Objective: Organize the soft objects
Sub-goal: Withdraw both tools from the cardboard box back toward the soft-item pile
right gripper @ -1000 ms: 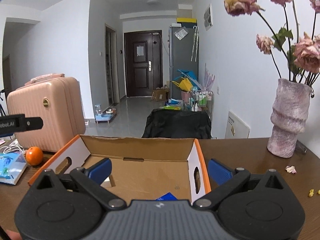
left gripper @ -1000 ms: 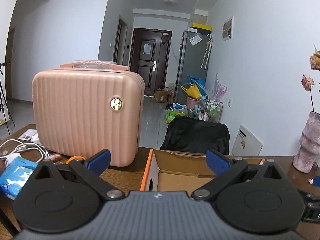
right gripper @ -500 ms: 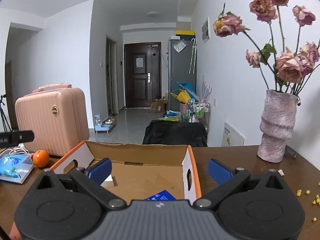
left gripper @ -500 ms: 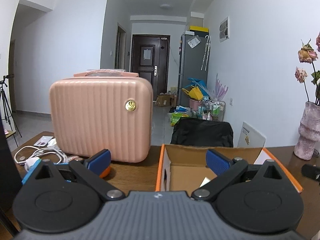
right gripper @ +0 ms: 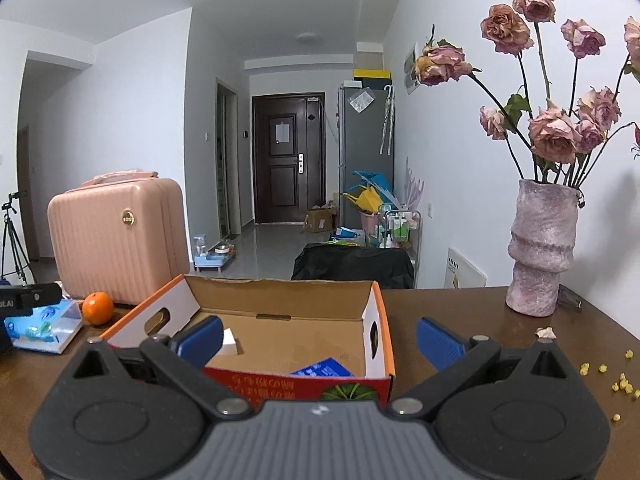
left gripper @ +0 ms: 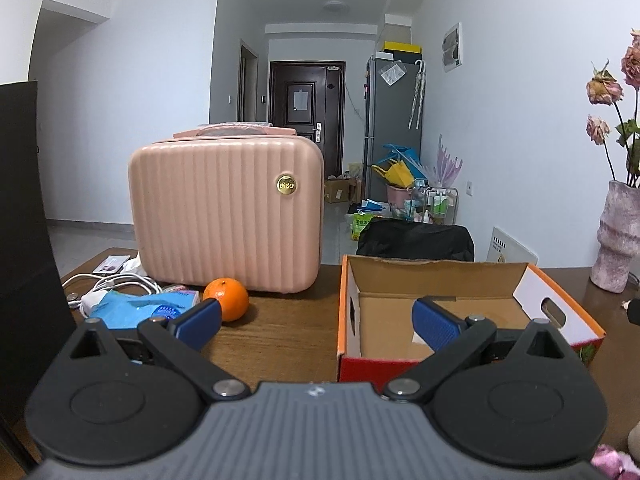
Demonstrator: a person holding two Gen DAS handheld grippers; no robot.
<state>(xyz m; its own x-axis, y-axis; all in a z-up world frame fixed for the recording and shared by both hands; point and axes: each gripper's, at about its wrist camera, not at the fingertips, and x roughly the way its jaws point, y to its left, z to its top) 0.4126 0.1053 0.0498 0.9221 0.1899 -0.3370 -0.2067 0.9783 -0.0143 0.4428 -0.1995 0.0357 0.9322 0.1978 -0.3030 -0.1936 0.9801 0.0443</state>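
Sitting on the table: an open box [right gripper: 280,344], cardboard inside, with orange edges and a red front wall
Box contents: a blue packet [right gripper: 322,367] lies near the front wall; a small white block [right gripper: 230,340] rests toward the left wall
Tissue pack: a soft blue pack [left gripper: 140,312] lies left of the box, well apart from it; in the right view the pack [right gripper: 42,326] is at the table's left edge
Orange: the orange [left gripper: 226,299] sits just right of the pack, in front of the case; it also shows in the right view [right gripper: 98,308]
Case: a pink ribbed case [left gripper: 226,216] stands upright behind the orange and pack
Cable: a white cable [left gripper: 108,284] coils behind the pack, left of the case
Left gripper: the left gripper [left gripper: 316,320] hovers above the table, fingers spread wide and holding nothing; its left blue pad [left gripper: 198,320] is over the pack and orange, its right pad over the box
Right gripper: the right gripper [right gripper: 318,340] hovers at the near wall of the box, fingers spread wide and holding nothing; its left pad [right gripper: 200,340] is over the box, its right pad outside it
Vase: a mottled pink vase [right gripper: 542,248] of dried roses [right gripper: 554,136] stands right of the box, well apart
Petal bits: yellow crumbs [right gripper: 618,380] lie scattered on the table [right gripper: 460,304] in front of the vase
Beyond the table: a black chair back [right gripper: 352,264], a dark door [right gripper: 288,160] and a grey fridge [right gripper: 366,144] down the hall
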